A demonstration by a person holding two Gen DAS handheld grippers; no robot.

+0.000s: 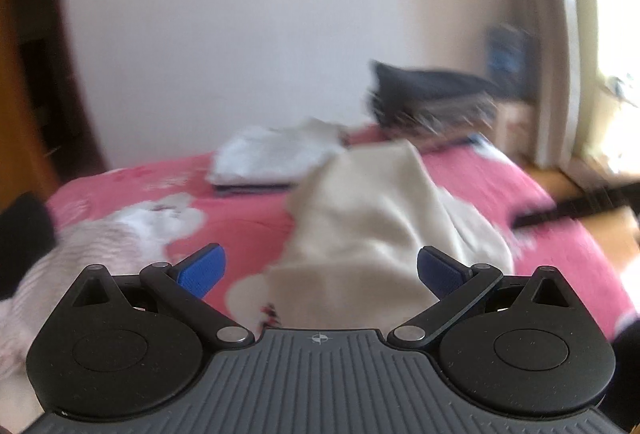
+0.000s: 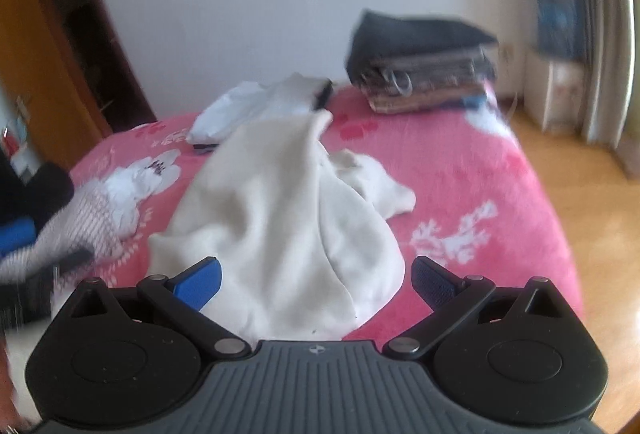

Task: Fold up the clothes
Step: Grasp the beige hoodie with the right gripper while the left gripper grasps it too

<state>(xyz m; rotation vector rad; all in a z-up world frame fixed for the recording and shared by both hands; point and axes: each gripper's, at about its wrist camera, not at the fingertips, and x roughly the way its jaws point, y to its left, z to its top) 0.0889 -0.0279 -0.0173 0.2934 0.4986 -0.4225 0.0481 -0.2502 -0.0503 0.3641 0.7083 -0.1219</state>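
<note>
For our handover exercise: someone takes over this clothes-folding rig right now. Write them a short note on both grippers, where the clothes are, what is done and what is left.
Left gripper: open, empty, over the near end of the cream garment.
Right gripper: open, empty, over the same garment.
Clothes: the cream garment lies crumpled on the pink bed. A striped garment lies to its left. A white folded pile sits at the far edge, and a dark stack at the far right.
Done: the far piles look folded.
Left: spread and fold the cream garment, then likely the striped one.
</note>
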